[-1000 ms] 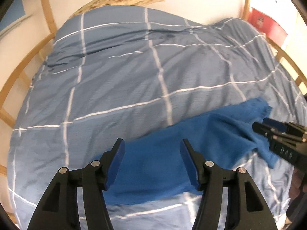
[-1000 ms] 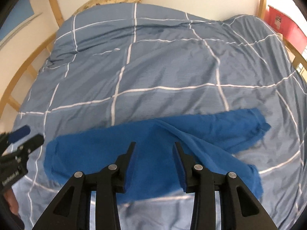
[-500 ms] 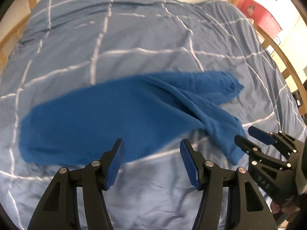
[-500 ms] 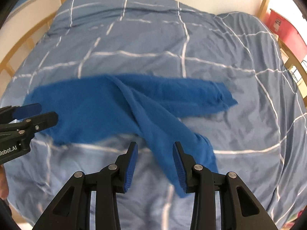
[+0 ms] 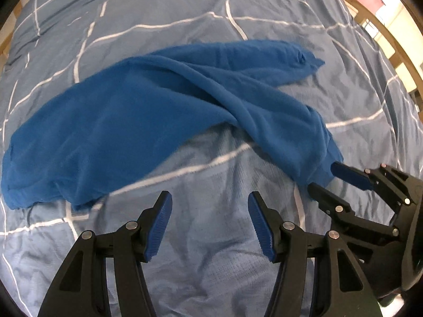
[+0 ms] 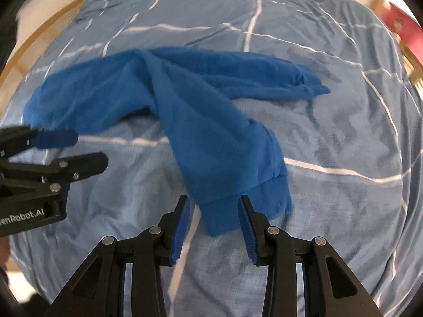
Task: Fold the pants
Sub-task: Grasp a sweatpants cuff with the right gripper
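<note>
Blue pants (image 5: 148,121) lie spread across a checked bedcover (image 5: 211,264), legs splayed apart. The right gripper (image 6: 214,222), jaws spread, straddles the near leg's cuff (image 6: 232,211); the left gripper (image 5: 210,224) hovers open, empty. Pinch the cuff fully before lifting.

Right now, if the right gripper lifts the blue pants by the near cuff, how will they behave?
Probably floppy: the pants lie limp and creased on the bedcover, so the leg should trail and drape. Likely light, as the cloth looks thin. The ribbed cuff looks thicker, which may give the right gripper, whose jaws stand open around it, a surer hold.
</note>
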Action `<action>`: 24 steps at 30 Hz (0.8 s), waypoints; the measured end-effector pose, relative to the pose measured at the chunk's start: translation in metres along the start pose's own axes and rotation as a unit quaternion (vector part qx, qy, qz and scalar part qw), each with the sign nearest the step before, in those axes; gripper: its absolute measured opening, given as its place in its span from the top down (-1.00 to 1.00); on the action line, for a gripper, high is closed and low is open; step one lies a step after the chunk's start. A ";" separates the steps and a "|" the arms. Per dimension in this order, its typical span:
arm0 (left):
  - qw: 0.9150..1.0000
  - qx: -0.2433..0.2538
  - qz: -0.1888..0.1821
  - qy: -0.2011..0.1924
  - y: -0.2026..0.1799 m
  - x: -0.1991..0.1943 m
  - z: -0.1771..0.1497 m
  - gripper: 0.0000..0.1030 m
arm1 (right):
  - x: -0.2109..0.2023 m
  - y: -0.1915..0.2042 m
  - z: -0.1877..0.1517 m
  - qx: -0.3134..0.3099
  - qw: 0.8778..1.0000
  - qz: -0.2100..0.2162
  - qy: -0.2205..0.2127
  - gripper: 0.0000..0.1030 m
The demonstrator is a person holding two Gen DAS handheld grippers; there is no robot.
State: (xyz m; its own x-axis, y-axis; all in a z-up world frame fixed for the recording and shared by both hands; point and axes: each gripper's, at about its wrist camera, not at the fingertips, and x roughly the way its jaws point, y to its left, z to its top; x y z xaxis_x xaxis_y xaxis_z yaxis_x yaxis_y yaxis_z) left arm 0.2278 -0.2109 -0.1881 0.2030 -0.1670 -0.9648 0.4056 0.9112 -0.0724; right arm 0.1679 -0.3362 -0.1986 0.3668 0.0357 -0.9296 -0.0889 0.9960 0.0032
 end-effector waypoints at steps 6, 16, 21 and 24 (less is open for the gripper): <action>0.999 0.035 0.006 0.004 -0.015 0.009 -0.001 -0.13 | 0.010 0.005 -0.008 -0.041 0.999 -0.004 0.005 0.25; 0.999 0.028 0.012 0.017 -0.007 0.018 0.002 -0.13 | 0.033 0.012 -0.018 -0.075 0.996 -0.041 0.017 0.27; 1.000 0.022 0.014 0.003 -0.001 0.011 0.009 -0.13 | 0.020 -0.003 -0.010 -0.034 0.999 -0.018 0.019 0.75; 0.999 0.026 0.023 -0.019 0.002 0.003 0.022 -0.13 | 0.000 -0.015 0.001 -0.007 1.000 -0.017 0.003 0.84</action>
State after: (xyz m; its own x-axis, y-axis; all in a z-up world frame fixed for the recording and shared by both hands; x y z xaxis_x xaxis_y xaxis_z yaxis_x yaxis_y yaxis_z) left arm 0.2488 -0.2174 -0.1854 0.2567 -0.1400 -0.9563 0.4404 0.8977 -0.0132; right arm 0.1695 -0.3515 -0.1980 0.3651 0.0024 -0.9310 -0.0902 0.9954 -0.0328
